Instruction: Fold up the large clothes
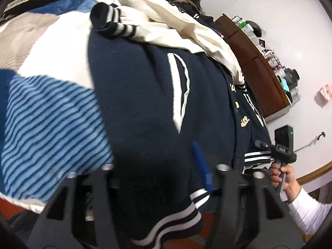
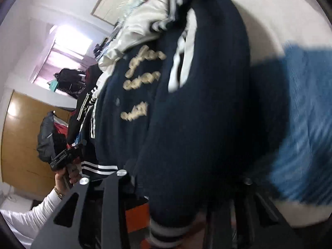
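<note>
Your left gripper (image 1: 164,178) has the navy varsity jacket (image 1: 145,95) running straight out ahead of it, and the striped hem (image 1: 176,217) drapes right down between the two fingers. They sit fairly wide apart with the cloth bunched in the gap, but honestly you can't tell from this view whether they're actually pinching it or the fabric is just hanging through. One blue finger pad (image 1: 200,161) shows on the right-hand finger, pressed against the navy cloth.

Same story on your right gripper (image 2: 182,188): the jacket fills the space ahead and the ribbed hem hangs down between the fingers, so again the grip is a can't-tell. It's blurry too.

Where the jacket is: it lies on the bed, on top of one blue-and-white striped blanket (image 1: 51,120) that spreads out to the left of your left tool. One white-trimmed pocket (image 1: 179,91) sits dead ahead of the left fingers. The cream sleeves (image 1: 170,25) are folded across the far end, with two black-and-white striped cuffs (image 1: 112,20) visible up there.

From the right wrist view you get three cream embroidered patches (image 2: 143,83) just left of centre. Your right hand (image 1: 282,176) shows at the left camera's right edge; your left hand (image 2: 66,176) shows at the right camera's left edge. One brown wooden cabinet (image 1: 255,66) stands off to the far right.
</note>
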